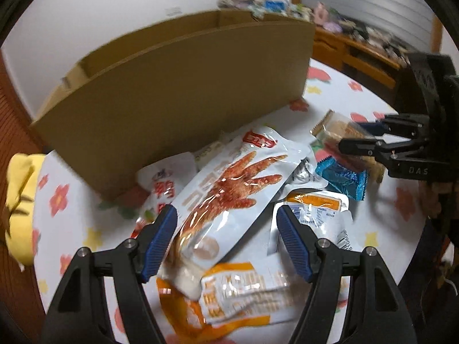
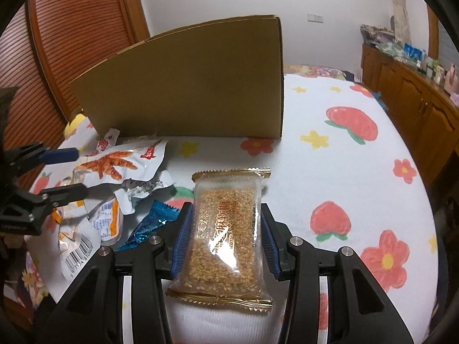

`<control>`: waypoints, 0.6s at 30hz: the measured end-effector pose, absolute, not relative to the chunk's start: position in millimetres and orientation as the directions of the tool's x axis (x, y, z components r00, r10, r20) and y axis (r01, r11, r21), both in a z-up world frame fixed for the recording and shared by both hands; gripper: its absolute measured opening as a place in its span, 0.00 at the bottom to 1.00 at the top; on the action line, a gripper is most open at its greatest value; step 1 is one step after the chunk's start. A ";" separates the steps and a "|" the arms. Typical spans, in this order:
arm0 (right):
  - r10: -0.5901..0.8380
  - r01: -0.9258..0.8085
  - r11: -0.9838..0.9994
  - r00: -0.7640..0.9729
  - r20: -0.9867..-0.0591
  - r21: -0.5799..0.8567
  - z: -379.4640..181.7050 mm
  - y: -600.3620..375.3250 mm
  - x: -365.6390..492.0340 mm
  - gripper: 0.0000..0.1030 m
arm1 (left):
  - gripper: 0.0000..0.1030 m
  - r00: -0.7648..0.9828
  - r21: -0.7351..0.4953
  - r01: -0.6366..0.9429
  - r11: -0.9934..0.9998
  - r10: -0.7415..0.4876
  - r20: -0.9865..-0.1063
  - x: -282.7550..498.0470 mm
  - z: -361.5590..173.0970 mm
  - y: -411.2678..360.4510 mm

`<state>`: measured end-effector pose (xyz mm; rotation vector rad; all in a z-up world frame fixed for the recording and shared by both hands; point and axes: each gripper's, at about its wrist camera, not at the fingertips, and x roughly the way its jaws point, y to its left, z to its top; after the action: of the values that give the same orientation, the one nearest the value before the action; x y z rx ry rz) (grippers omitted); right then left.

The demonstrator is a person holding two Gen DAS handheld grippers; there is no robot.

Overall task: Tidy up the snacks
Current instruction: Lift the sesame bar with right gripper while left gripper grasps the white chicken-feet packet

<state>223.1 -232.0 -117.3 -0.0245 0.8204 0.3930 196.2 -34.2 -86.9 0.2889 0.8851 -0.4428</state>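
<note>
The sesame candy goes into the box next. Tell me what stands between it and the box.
Nothing lies on the bedspread between the sesame candy packet, clamped in the right gripper, and the cardboard box. Only the box's near wall, standing taller than the packet, must be cleared.

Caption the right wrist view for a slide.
Right gripper clamps a sesame candy bar above the floral bedsheet, cardboard box behind, snack pile at left.
</note>
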 end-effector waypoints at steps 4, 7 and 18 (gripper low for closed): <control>0.332 -0.357 0.926 0.616 -0.714 0.123 -117.5 -230.0 221.8 0.44 | 0.70 0.500 0.045 0.529 0.847 -0.269 -0.823 209.7 -91.7 -38.9; 0.331 -0.362 0.925 0.619 -0.712 0.116 -117.6 -228.8 220.7 0.44 | 0.70 0.488 0.045 0.545 0.837 -0.273 -0.829 215.6 -91.8 -41.3; 0.336 -0.391 0.916 0.626 -0.703 0.089 -118.2 -223.3 215.3 0.44 | 0.63 0.446 -0.023 0.583 0.812 -0.344 -0.826 225.0 -89.8 -33.7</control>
<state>215.3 -223.3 -118.2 -0.0751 0.7906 0.4175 225.0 -33.7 -89.8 0.2822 0.9469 -0.5837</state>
